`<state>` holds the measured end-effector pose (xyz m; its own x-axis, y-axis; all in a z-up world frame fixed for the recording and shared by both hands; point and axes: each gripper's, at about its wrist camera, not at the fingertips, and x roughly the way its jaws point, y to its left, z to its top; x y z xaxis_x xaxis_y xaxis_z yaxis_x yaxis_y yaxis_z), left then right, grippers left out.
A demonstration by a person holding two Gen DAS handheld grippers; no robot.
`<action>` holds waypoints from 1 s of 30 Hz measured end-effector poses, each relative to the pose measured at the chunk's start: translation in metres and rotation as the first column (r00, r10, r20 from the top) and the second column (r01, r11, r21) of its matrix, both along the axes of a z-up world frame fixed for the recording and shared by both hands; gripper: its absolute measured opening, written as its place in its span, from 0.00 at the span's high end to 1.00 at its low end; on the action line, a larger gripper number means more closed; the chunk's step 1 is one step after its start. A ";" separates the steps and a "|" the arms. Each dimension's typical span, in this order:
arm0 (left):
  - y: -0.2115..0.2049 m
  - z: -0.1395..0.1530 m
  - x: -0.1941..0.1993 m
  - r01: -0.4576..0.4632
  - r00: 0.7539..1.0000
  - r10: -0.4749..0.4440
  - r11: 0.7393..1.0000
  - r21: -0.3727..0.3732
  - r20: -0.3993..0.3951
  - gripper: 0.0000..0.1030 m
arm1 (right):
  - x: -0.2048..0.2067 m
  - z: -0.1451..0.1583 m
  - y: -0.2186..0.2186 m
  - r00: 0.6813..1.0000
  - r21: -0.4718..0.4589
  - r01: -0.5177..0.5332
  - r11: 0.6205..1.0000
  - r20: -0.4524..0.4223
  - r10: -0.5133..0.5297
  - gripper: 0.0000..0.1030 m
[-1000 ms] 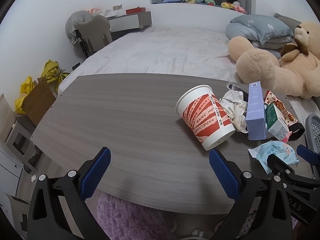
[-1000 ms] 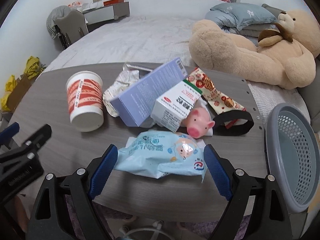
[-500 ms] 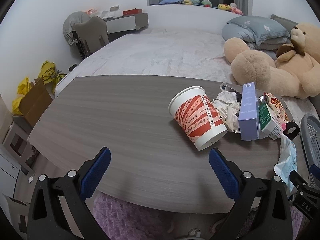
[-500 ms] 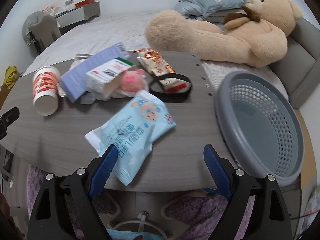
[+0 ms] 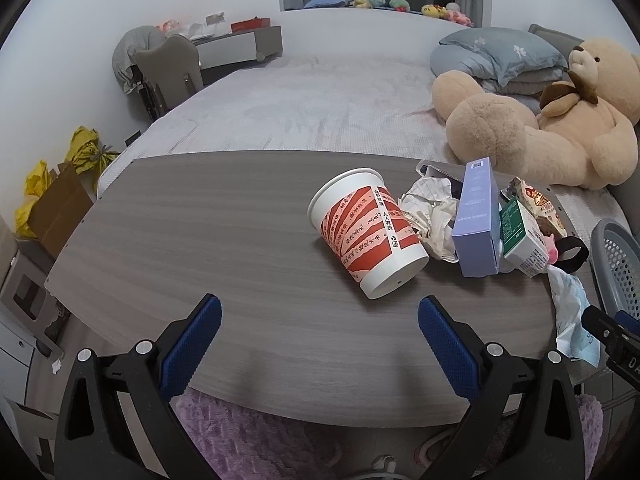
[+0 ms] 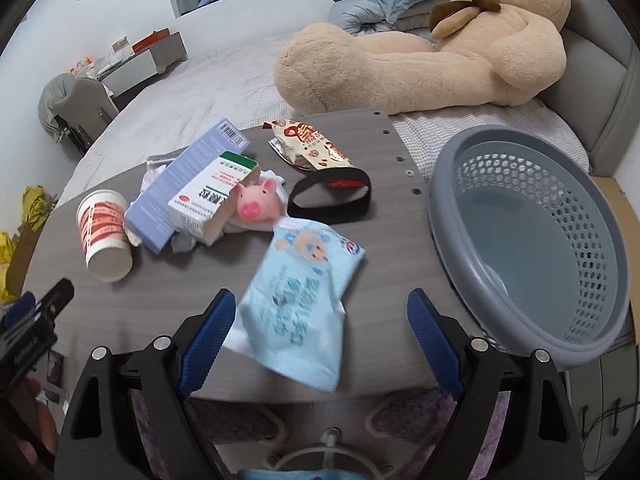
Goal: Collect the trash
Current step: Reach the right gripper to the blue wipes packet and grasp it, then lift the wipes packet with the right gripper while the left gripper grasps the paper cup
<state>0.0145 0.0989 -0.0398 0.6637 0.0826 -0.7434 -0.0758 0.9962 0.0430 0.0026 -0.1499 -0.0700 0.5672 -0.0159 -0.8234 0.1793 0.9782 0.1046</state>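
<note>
Cup (image 5: 368, 236) (on its side) — beside trash.

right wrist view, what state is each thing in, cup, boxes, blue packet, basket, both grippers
paper cup: on its side, nothing visible inside
purple box: lying flat, closed
white carton: lying down, end flap open
blue packet: lifted off the table, crumpled
basket: upright, nothing in it
left gripper: open
right gripper: open

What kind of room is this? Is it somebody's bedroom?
Most likely a bedroom, yes. A big bed with pillows fills the back, a large teddy bear lies on it, and small plush toys line the windowsill.
</note>
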 end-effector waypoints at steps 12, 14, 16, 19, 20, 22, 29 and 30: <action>-0.003 -0.004 0.008 0.009 1.000 -0.009 1.000 -0.011 -0.005 0.06 | 0.035 -0.030 -0.003 0.994 0.032 0.038 0.999 -0.106 -0.034 0.27; -0.006 -0.004 0.008 0.017 1.000 -0.017 1.000 -0.001 -0.004 0.06 | 0.034 -0.030 -0.001 0.994 0.007 0.032 0.999 -0.104 -0.031 0.44; -0.008 -0.003 0.008 0.020 1.000 -0.020 1.000 0.003 -0.002 0.06 | 0.034 -0.030 0.000 0.995 0.014 0.014 1.000 -0.104 -0.012 0.44; -0.010 -0.002 0.008 0.025 1.000 -0.025 1.000 -0.001 -0.004 0.06 | 0.029 -0.030 -0.001 0.995 0.046 -0.002 0.999 -0.096 0.006 0.47; -0.010 -0.002 0.008 0.025 1.000 -0.025 1.000 -0.002 -0.005 0.06 | 0.025 -0.029 0.000 0.995 0.053 -0.012 0.999 -0.095 0.017 0.48; -0.009 -0.001 0.007 0.024 1.000 -0.024 1.000 -0.005 -0.007 0.06 | 0.019 -0.027 -0.001 0.995 0.059 -0.022 0.998 -0.091 0.028 0.48; -0.008 -0.002 0.013 0.013 1.000 -0.014 1.000 -0.011 -0.027 0.06 | -0.012 -0.011 -0.011 0.998 0.084 -0.041 0.996 -0.042 0.044 0.48; -0.006 -0.002 0.016 0.008 0.999 -0.008 1.000 -0.012 -0.034 0.06 | -0.014 -0.009 -0.014 0.998 0.086 -0.041 0.995 -0.034 0.044 0.48</action>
<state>0.0302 0.0925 -0.0419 0.6389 0.0685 -0.7663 -0.0665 0.9972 0.0338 -0.0115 -0.1634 -0.0789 0.5363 0.0788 -0.8403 0.1430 0.9728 0.1825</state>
